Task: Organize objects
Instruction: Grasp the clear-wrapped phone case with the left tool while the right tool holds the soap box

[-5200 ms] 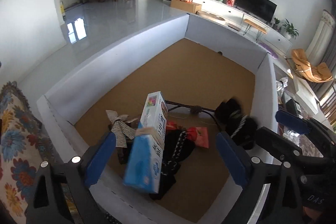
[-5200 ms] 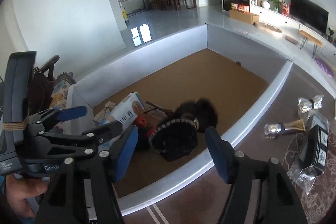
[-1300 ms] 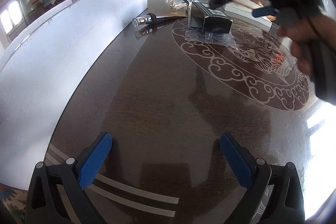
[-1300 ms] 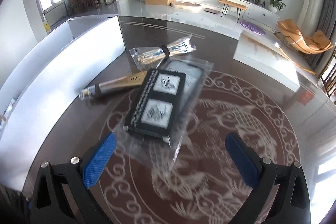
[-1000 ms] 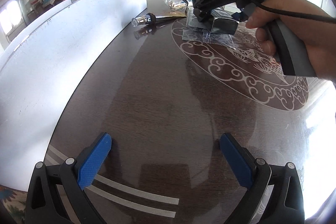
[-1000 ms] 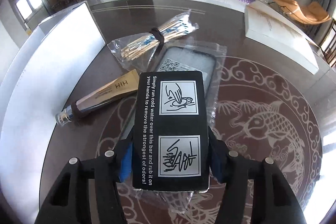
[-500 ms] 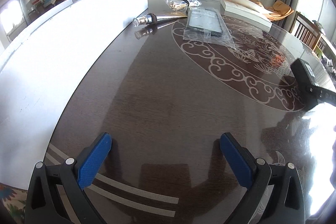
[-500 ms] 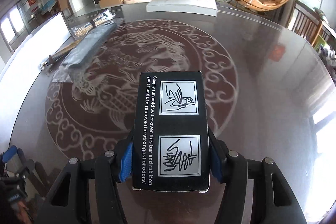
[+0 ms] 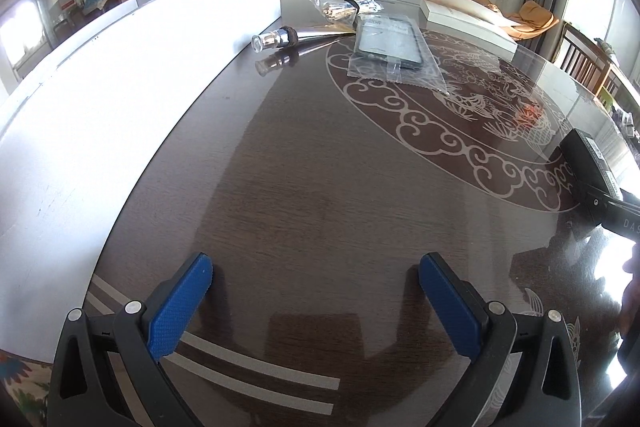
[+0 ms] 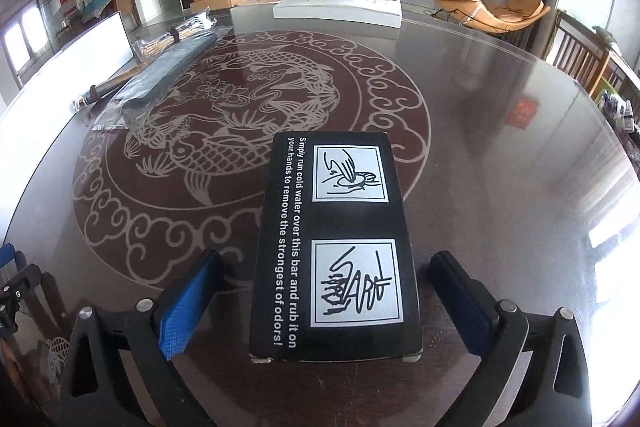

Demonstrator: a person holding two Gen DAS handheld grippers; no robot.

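A black box (image 10: 334,247) with white print and two drawings lies flat on the dark table, between the spread blue pads of my right gripper (image 10: 326,291). The pads stand apart from its sides, so this gripper is open. The box also shows at the right edge of the left wrist view (image 9: 588,163). My left gripper (image 9: 316,301) is open and empty, low over the table's near edge. At the far side lie a tablet in a clear bag (image 9: 388,41), a silver-capped tube (image 9: 296,35) and a bag of sticks (image 9: 344,7).
A white box wall (image 9: 132,67) runs along the table's left side. A flat white box (image 10: 340,5) lies at the table's far edge. The table (image 9: 320,167) carries a round fish pattern. Chairs stand at the right.
My right gripper took the black box off the bagged tablet, carried it to the right side of the table and has now opened, leaving it on the surface. The left gripper has stayed still.
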